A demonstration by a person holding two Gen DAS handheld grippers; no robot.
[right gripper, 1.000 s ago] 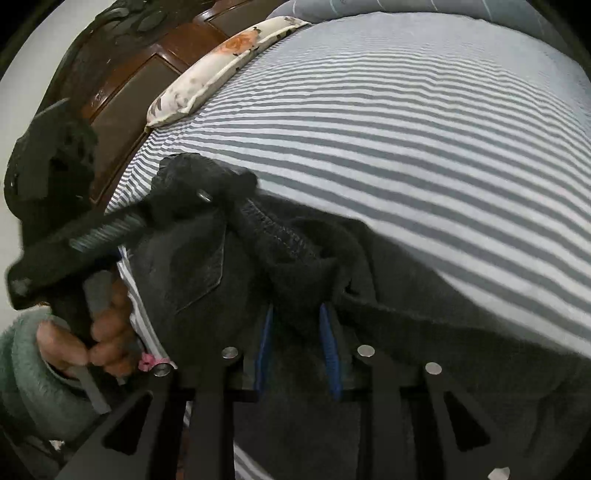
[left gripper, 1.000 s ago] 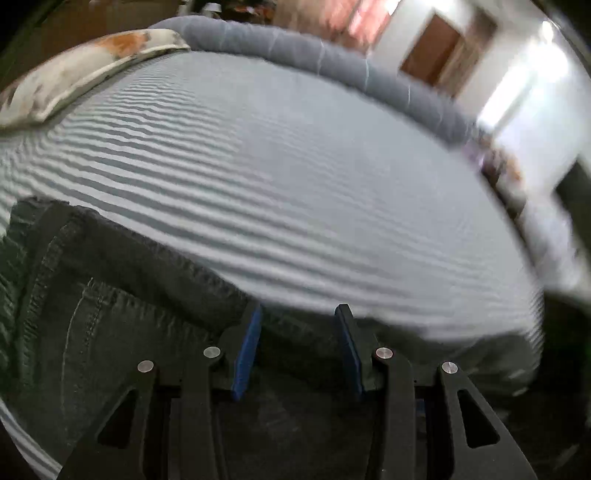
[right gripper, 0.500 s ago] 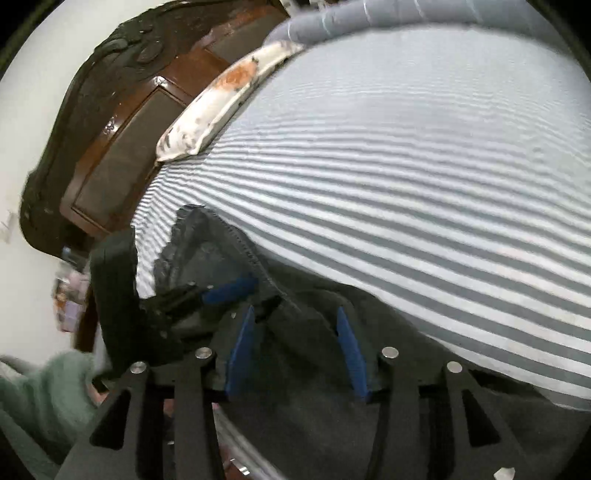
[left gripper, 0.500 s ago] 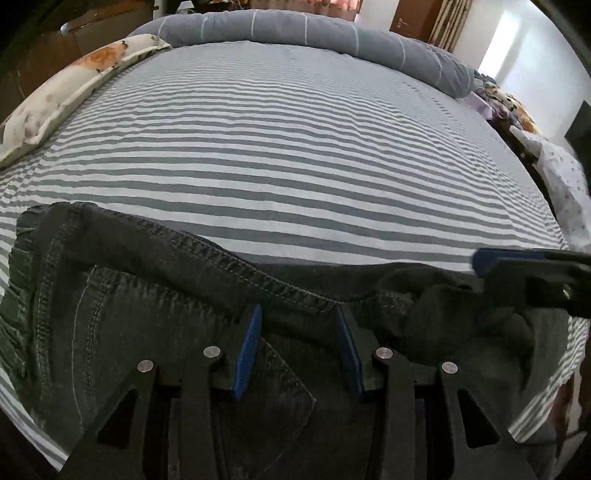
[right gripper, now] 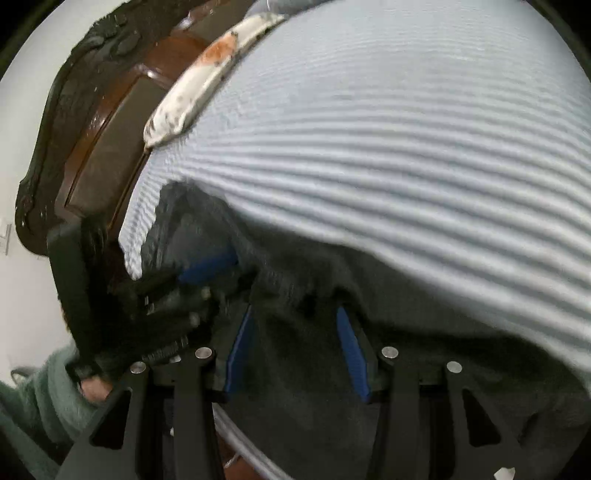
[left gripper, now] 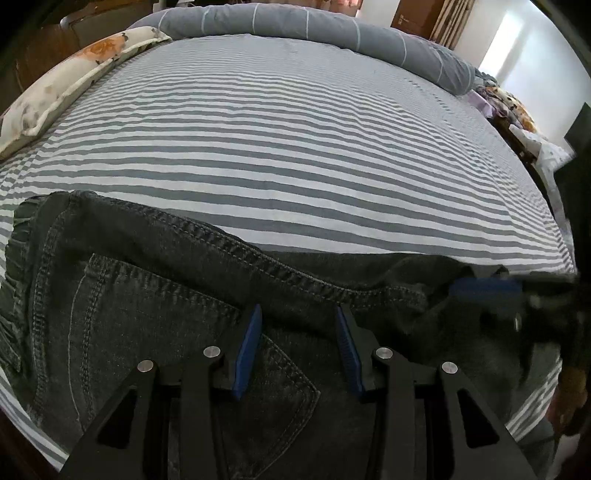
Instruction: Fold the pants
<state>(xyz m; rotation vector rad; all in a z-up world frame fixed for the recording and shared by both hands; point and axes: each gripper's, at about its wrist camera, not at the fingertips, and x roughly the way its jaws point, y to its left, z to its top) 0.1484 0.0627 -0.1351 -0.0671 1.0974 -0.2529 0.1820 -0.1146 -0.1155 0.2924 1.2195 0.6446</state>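
The pants (left gripper: 155, 332) looked thick, soft and floppy. Both grippers, left (left gripper: 297, 347) and right (right gripper: 295, 347), had fingers spread apart, holding nothing; the seam looked best to grab.

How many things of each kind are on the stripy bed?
Dark grey denim pants: 1
Floral flat pillow: 1
Rolled grey blanket with thin white lines: 1
Total: 3
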